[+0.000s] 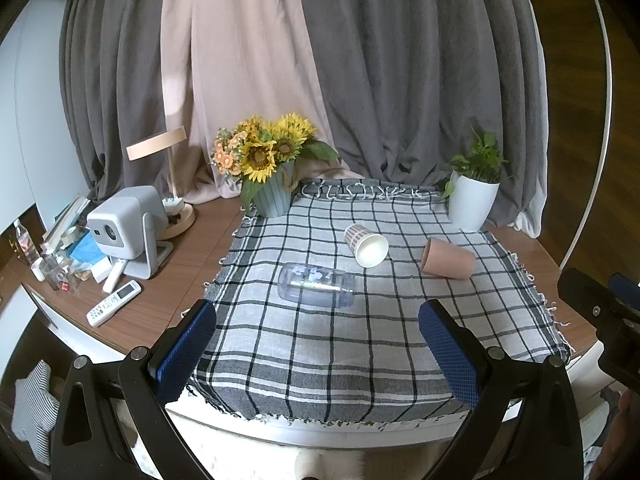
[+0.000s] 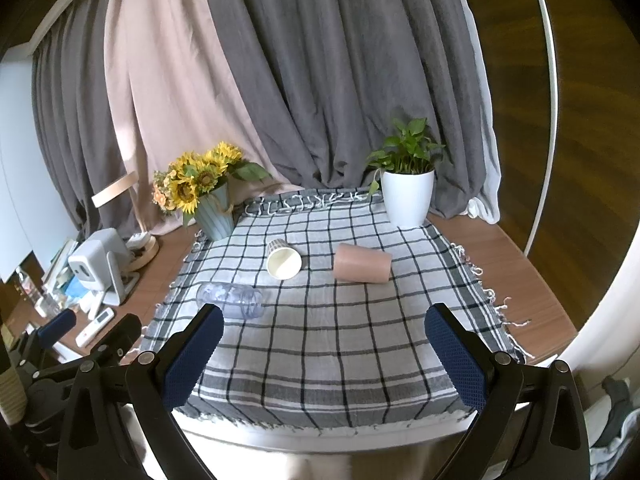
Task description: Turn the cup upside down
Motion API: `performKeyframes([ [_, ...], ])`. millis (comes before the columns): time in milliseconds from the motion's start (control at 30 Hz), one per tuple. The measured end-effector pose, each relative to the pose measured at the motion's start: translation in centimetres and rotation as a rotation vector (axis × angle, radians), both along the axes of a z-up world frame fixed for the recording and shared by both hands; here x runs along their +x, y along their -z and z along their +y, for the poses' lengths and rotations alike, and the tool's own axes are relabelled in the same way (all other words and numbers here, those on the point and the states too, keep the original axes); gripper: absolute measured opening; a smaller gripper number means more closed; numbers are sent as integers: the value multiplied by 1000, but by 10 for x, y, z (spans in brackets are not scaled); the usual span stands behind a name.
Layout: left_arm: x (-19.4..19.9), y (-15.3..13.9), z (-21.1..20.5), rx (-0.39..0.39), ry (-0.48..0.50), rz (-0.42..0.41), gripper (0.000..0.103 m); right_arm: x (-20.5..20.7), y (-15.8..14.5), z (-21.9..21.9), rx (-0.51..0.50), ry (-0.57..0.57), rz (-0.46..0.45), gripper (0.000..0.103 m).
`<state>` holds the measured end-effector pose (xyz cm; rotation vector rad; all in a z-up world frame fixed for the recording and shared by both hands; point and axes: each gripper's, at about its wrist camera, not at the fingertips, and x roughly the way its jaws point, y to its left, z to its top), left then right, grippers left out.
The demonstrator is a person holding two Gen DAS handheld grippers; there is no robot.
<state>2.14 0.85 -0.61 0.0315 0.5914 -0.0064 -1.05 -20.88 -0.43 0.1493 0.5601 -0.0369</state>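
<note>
Three cups lie on their sides on a checked cloth. A striped paper cup has its white mouth facing me; it also shows in the right wrist view. A pink cup lies to its right, also seen in the right wrist view. A clear plastic cup lies nearest, left of centre, also in the right wrist view. My left gripper is open and empty, hovering near the cloth's front. My right gripper is open and empty too.
A sunflower pot stands at the cloth's back left, a white plant pot at the back right. A projector, a lamp, a remote and clutter fill the table's left side. Curtains hang behind.
</note>
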Motion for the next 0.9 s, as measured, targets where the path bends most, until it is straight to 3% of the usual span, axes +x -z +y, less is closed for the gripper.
performKeyframes([
  [433, 70, 22, 15, 8, -13, 88, 103, 66, 16, 11, 11, -9, 95, 101],
  [900, 210, 48, 50, -21, -10, 233, 103, 224, 43, 49, 38, -56, 291, 101],
])
